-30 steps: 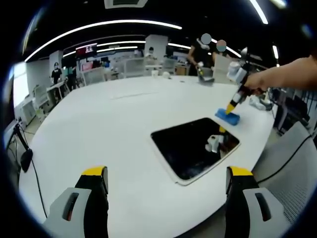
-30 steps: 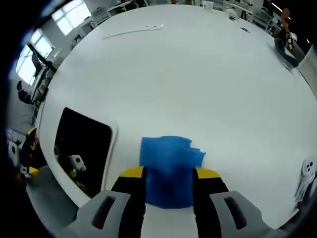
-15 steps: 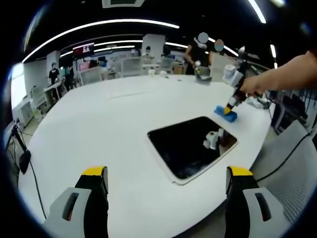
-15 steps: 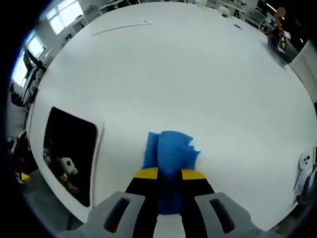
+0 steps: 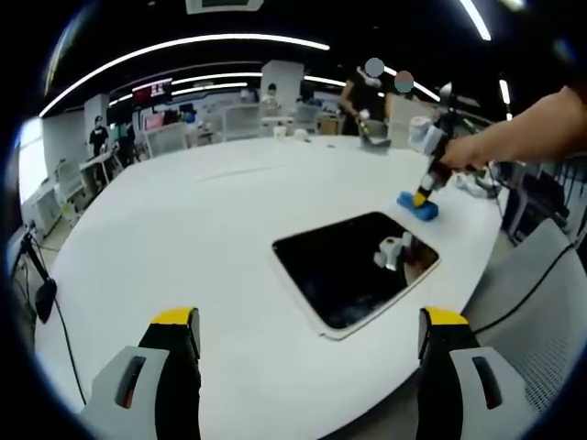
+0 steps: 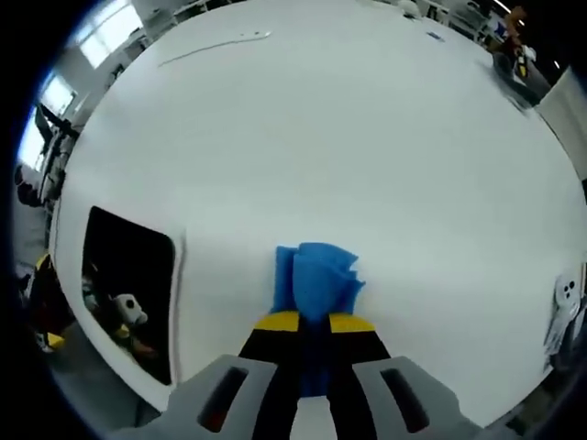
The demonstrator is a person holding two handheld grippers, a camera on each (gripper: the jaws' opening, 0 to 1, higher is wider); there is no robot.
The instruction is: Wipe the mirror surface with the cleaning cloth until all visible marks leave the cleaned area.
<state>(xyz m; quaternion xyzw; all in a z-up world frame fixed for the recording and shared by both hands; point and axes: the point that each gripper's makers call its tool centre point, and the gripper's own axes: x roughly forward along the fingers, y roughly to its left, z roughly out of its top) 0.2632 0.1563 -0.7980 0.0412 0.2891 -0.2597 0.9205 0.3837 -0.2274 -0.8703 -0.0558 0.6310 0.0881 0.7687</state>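
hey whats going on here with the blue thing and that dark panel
A person is set to wipe the mirror lying flat on the white table. The right gripper is shut on the blue cleaning cloth, which sits on the table beside the mirror, not on it. The left gripper is open and holds nothing.

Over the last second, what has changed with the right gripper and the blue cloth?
The right gripper closed its jaws on the blue cloth, which bunched up from flat into a narrower fold. The cloth lies on the white table beside the mirror, not on it. The left gripper stayed open.
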